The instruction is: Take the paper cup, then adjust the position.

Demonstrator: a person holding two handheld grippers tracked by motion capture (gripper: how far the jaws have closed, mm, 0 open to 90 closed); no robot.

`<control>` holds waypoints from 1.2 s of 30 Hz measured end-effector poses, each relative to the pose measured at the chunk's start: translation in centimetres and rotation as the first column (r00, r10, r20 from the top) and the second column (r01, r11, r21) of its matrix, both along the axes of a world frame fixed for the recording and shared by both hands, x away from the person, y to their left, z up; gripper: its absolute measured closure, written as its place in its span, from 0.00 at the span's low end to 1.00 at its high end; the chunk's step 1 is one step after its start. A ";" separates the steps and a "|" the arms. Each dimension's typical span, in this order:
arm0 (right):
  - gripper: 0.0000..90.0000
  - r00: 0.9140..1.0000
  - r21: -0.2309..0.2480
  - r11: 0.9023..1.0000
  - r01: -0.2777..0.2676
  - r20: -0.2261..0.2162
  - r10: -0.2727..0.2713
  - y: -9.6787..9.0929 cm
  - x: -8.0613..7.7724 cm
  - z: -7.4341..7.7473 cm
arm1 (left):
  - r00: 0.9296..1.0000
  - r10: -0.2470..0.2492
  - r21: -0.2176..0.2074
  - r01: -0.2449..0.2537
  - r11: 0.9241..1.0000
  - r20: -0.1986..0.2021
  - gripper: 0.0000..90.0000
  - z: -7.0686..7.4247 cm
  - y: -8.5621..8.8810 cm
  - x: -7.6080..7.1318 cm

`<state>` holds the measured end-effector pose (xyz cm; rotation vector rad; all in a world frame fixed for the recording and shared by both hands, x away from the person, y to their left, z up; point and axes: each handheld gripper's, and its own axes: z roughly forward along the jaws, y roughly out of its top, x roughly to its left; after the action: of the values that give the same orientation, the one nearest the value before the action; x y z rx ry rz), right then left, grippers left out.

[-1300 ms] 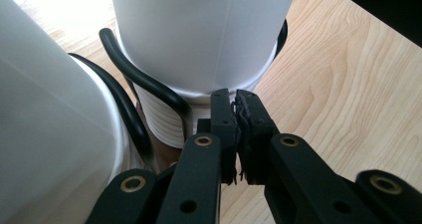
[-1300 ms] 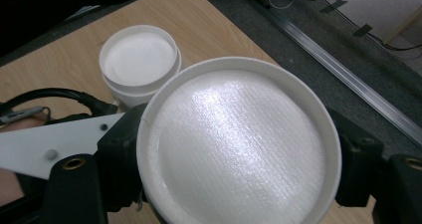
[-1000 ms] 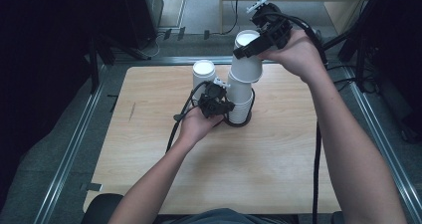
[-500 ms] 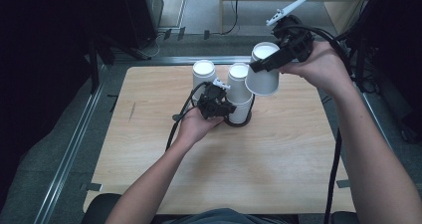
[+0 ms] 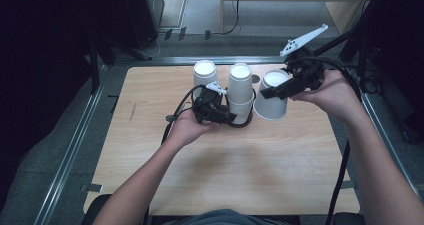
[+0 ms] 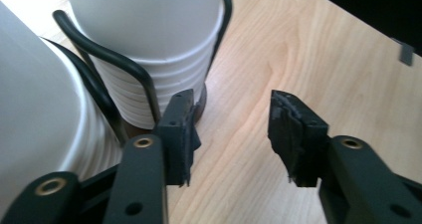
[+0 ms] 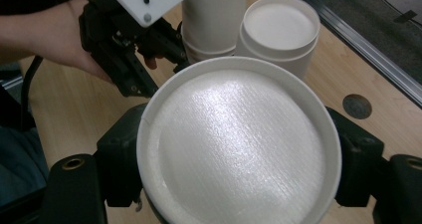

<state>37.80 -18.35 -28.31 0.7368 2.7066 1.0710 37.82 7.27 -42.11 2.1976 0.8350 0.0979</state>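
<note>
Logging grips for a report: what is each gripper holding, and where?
The right gripper clamps an upside-down white paper cup across its narrow base end. The left gripper, jaws just opening, holds nothing.

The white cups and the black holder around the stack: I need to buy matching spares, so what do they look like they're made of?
The cup in the right gripper looks like matte paper: its upturned base shows a fine woven texture and a rolled seam. The stack shows thin nested rims, which also suggests paper. The holder looks like bent metal rod with a smooth black coating, possibly plastic.
</note>
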 end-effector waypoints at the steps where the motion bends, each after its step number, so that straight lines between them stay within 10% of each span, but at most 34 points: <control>1: 0.28 1.000 0.000 1.000 0.000 0.000 0.000 0.0 0.0 0.0 | 1.000 -0.016 -0.007 0.016 1.000 0.001 0.58 0.0 0.1 -0.2; 18: 0.28 0.998 0.044 0.997 -0.067 -0.019 0.068 -0.5 -2.0 -7.0 | 0.987 -0.162 -0.045 0.162 0.986 0.007 0.41 -1.7 2.4 -2.6; 36: 0.28 0.991 0.058 0.991 -0.124 -0.040 0.126 0.1 -2.4 -13.0 | 0.987 -0.156 -0.056 0.159 0.986 0.041 0.39 -4.2 4.3 -3.7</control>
<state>35.40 -18.22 -41.27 0.6124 2.8032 1.1750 34.11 11.62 -46.27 2.1910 0.6336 0.0346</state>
